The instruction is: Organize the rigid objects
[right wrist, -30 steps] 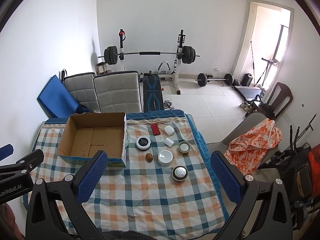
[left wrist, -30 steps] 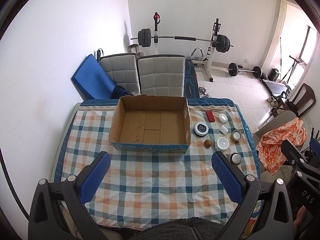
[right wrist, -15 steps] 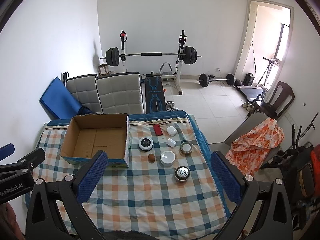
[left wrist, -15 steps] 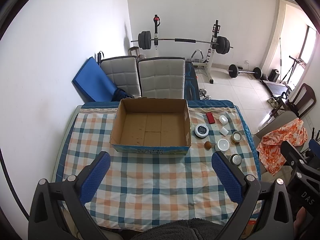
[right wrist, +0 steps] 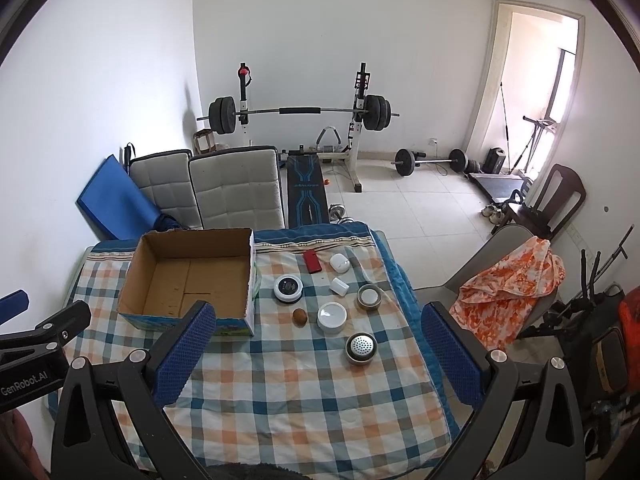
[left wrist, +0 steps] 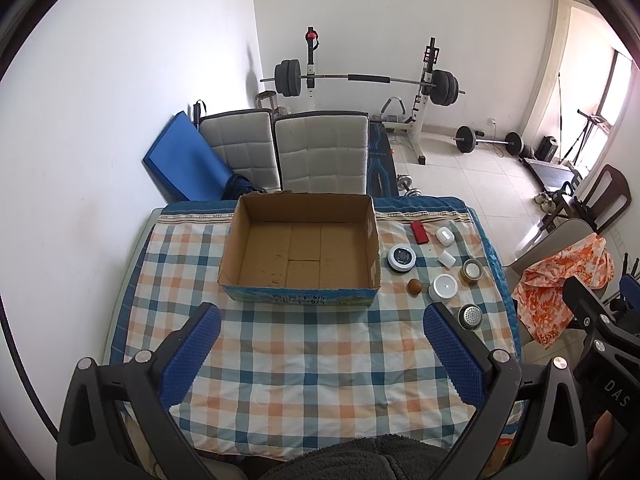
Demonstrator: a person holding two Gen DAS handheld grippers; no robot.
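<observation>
Both hand-held grippers are rising and drawing back from the desk (left wrist: 132, 280), so more of the checked cloth is coming into view than a second ago. The left hand-held gripper (left wrist: 320, 344) is hanging with its jaws wide and holding nothing; the right hand-held gripper (right wrist: 316, 344) is doing the same.

The cardboard box (left wrist: 300, 248) is sitting empty on the far left part of the desk. To its right, the small items are lying apart from one another: a red case (right wrist: 312, 261), a black-topped tin (right wrist: 288, 288), a brown ball (right wrist: 299, 316), a white jar (right wrist: 332, 317) and a metal shaker lid (right wrist: 361, 347).

No item has moved. Judged from this, sorting is not yet under way, and the nearest items are the likely first picks.
</observation>
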